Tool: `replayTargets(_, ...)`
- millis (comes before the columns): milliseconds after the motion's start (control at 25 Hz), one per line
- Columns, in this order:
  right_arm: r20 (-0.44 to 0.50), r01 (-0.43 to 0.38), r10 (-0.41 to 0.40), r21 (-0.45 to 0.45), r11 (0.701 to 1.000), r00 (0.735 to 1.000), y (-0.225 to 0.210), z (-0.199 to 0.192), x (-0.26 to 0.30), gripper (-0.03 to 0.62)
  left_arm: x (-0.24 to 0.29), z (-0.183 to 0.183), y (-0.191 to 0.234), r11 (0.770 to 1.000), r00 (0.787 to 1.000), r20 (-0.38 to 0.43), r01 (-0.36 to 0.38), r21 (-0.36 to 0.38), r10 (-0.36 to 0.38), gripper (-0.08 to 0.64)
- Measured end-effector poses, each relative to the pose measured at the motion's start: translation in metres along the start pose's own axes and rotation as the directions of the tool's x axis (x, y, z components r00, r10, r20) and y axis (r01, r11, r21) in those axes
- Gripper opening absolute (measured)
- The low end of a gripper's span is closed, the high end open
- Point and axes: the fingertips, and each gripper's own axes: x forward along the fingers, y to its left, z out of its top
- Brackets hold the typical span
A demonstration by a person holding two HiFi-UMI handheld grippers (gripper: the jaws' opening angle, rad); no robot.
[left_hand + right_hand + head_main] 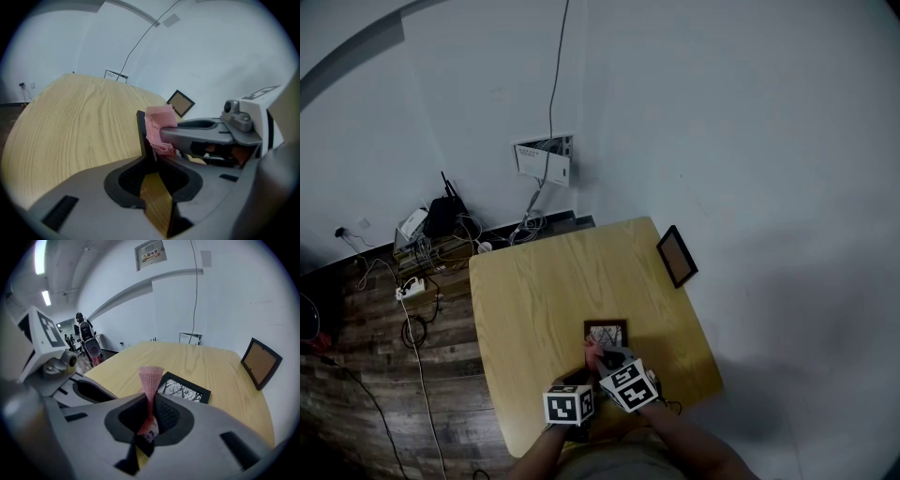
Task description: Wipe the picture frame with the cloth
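Note:
A black picture frame (pixel 606 332) with a tree print lies on the near part of the yellow wooden table (pixel 544 291). My left gripper (pixel 151 161) is shut on the frame's edge (pixel 143 136), which runs edge-on between its jaws. Pinched in my shut right gripper (pixel 150 401), a pink cloth (pixel 151 377) rises from the jaws in a thin fold. The frame (pixel 183 389) lies just beyond that cloth. In the left gripper view the cloth (pixel 159 125) presses against the frame's right face. Both grippers (pixel 586 367) (pixel 611 360) sit side by side at the table's front.
A second, brown-backed frame (pixel 677 255) leans at the table's far right edge against the wall. A wall box (pixel 546 159) with a cable hangs behind the table. Cables and devices (pixel 431 239) clutter the floor at left. A person (pixel 84 338) stands far off.

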Motion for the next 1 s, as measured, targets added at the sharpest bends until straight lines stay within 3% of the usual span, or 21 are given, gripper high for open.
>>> replayTargets(560,-0.073,-0.01,0.005,-0.066,0.998,0.997,0.005,-0.011,0.002,0.018,0.001,-0.001,0.0,1.0,1.0,0.003,-0.011,0.001,0.011,0.087)
replayTargets(1000,-0.088,0.037,-0.041,-0.04,0.998,0.995,-0.019,-0.025,-0.012,0.018,0.001,0.0,0.0,1.0,1.0,0.012,-0.016,-0.005,0.016,0.087)
